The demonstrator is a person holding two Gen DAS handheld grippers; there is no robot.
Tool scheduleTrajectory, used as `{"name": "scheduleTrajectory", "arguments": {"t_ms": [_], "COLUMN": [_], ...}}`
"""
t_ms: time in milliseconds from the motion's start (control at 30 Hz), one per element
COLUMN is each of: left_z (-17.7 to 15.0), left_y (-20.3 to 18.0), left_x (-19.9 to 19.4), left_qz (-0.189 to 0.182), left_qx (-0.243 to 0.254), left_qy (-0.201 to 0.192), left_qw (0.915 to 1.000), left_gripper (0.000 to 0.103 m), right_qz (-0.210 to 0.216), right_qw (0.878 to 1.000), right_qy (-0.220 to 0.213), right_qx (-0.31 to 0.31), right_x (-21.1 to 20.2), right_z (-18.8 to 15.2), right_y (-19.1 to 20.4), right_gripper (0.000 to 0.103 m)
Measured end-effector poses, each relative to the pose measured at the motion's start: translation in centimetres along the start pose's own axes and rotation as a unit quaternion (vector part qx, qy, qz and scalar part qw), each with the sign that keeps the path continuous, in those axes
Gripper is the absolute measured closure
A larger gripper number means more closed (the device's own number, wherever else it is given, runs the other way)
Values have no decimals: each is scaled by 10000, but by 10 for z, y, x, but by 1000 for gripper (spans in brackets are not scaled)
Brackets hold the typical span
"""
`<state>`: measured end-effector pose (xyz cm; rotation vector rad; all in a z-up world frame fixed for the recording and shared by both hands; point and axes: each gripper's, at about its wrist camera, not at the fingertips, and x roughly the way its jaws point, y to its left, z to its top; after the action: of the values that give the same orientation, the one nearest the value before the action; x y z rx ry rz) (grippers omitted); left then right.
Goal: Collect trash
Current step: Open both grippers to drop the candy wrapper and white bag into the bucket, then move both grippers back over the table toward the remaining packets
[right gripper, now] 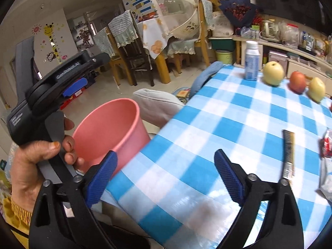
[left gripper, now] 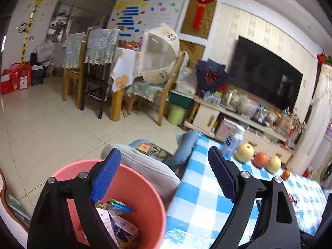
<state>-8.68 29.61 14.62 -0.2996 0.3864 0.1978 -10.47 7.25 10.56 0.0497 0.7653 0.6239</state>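
Pink plastic bin (left gripper: 128, 188) stands on the floor just beside the near left corner of a table covered with a blue-and-white checked cloth (right gripper: 238, 124); seen from the left wrist camera, it holds several crumpled cartons and wrappers (left gripper: 120, 220) in its lower part. Left gripper (left gripper: 164, 176) hangs above the bin's rim, its blue-padded fingers (left gripper: 105, 178) spread wide apart with nothing between them. The right wrist camera shows the same tool from the side, gripped by the person's left hand (right gripper: 37, 161) close to the bin wall. Right gripper (right gripper: 166, 176) hovers over the near part of the cloth, its fingers likewise well apart and empty. On the cloth to the right of that gripper lies a long, narrow dark-and-gold wrapper (right gripper: 288, 153), and beyond it at the frame edge a red wrapper (right gripper: 327, 143) and a pale crumpled piece (right gripper: 326, 184), both partly cut off. Along the far edge of the table stand a white and blue bottle (right gripper: 252, 61), a yellow apple (right gripper: 273, 73), a red apple (right gripper: 298, 82) and another yellow fruit (right gripper: 316, 89); a small orange fruit (left gripper: 285, 174) shows in the left wrist view only. A grey cushion (right gripper: 157, 103) sits between the bin and the table edge. Further back are wooden dining chairs (left gripper: 91, 70) and a dark television (left gripper: 263, 72)
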Motion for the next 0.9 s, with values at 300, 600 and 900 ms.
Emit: {"name": "scheduleTrajectory", "arguments": {"t_ms": [300,600,900], "left_z": [-16,-36,-52], "left_y": [-41,-79,-102], "left_x": [13,25,34], "left_qz": [-265,-477,-597], "left_qx": [307,719,867], "left_qy": [427,745,1116], "left_qw": [9983,9935,9882], "left_gripper": [16,16,16], "right_qz": [-186,-357,-678], "right_qw": [9993,9981,9965], "right_qy": [-152,-261,-441], "right_qx": [286,420,188], "right_x": [-27,-48,-70], "right_z": [-18,-30,-36], "right_y": [-31,-62,-81], "right_gripper": [9,9,9]}}
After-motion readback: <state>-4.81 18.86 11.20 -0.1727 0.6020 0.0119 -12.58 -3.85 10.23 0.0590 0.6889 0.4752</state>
